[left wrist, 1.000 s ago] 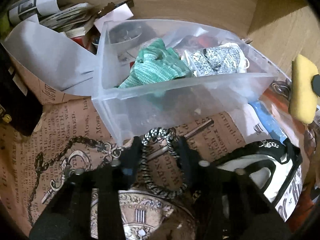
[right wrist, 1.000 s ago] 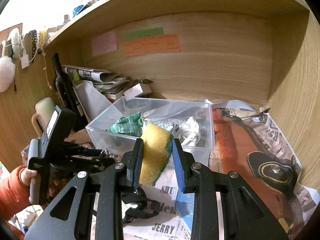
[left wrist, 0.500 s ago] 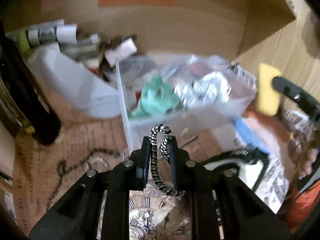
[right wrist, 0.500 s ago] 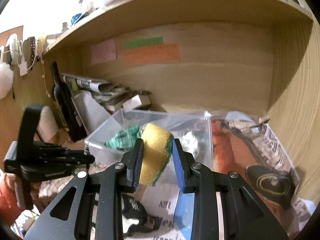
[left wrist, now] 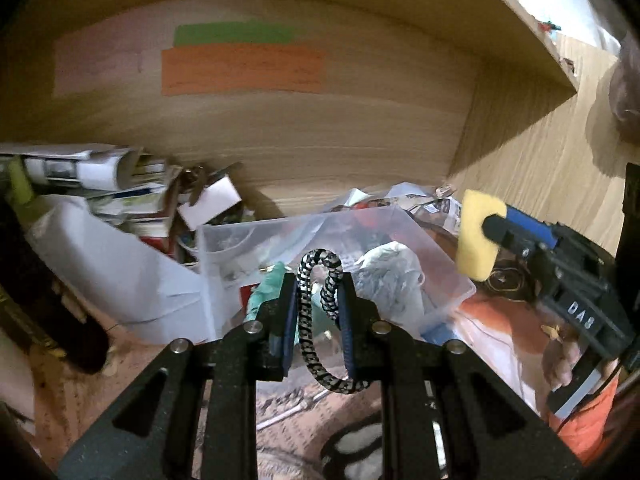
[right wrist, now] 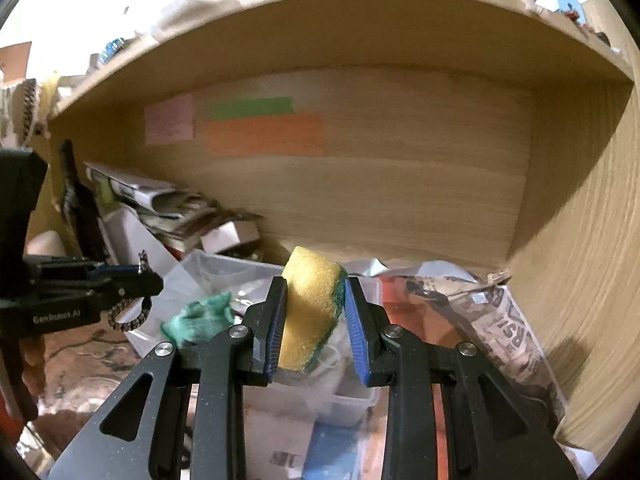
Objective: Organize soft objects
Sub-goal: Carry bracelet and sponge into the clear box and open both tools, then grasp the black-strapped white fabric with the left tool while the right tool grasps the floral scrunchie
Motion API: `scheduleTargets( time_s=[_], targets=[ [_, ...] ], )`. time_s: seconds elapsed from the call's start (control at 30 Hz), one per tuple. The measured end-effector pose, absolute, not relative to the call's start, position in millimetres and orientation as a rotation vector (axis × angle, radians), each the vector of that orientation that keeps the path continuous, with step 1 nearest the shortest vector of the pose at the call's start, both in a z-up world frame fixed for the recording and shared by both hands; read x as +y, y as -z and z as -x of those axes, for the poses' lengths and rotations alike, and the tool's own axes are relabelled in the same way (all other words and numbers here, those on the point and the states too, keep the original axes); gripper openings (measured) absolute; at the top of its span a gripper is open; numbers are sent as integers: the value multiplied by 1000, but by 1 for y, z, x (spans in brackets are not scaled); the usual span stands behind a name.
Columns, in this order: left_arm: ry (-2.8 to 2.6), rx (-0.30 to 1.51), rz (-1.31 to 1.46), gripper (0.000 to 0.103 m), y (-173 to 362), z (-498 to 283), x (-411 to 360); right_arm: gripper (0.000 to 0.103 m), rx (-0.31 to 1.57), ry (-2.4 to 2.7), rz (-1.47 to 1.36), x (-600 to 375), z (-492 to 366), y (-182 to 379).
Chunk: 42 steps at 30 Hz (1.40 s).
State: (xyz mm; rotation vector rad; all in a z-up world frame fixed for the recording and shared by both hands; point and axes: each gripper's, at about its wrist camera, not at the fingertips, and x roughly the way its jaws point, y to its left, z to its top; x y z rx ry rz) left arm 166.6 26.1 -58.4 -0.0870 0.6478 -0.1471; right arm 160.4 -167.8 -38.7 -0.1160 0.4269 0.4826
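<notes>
Yellow sponge (right wrist: 312, 312) and striped hair tie (left wrist: 320, 312) between fingers.

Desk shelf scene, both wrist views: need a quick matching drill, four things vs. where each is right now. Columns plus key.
Things:
1. striped cord loop
2. yellow sponge
3. green knit cloth
4. orange paper strip

Places:
A. stuck on the shelf's back wall
B. lying inside the clear plastic bin
C. pinched in the left tool
D. pinched in the right tool

Pairs: 1-C, 2-D, 3-B, 4-A
</notes>
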Motion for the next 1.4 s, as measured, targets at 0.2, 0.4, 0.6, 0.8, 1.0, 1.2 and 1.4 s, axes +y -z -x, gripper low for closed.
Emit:
scheduleTargets(
  time_s=[0.2, 0.4, 0.6, 0.8, 1.0, 1.2, 1.4],
  targets=[
    [160, 721, 81, 18, 79, -197, 14, 26, 523, -456, 131, -169, -186, 63],
    [161, 790, 56, 18, 105, -220, 5, 26, 611, -457, 147, -165, -204, 88],
    [163, 835, 60, 23, 119, -230, 4, 29, 642, -472, 170, -160, -206, 97],
    [163, 823, 50, 46, 117, -228, 3, 41, 651, -478, 179, -158, -205, 95],
    [170, 753, 58, 60, 92, -206, 9, 60, 588, -477, 173, -162, -190, 75],
    [156, 681, 44, 71, 70, -172, 19, 76, 517, -517, 152, -167, -163, 53],
    [166, 672, 25, 83, 70, -141, 22, 77, 516, -563, 159, -167, -135, 53]
  ],
)
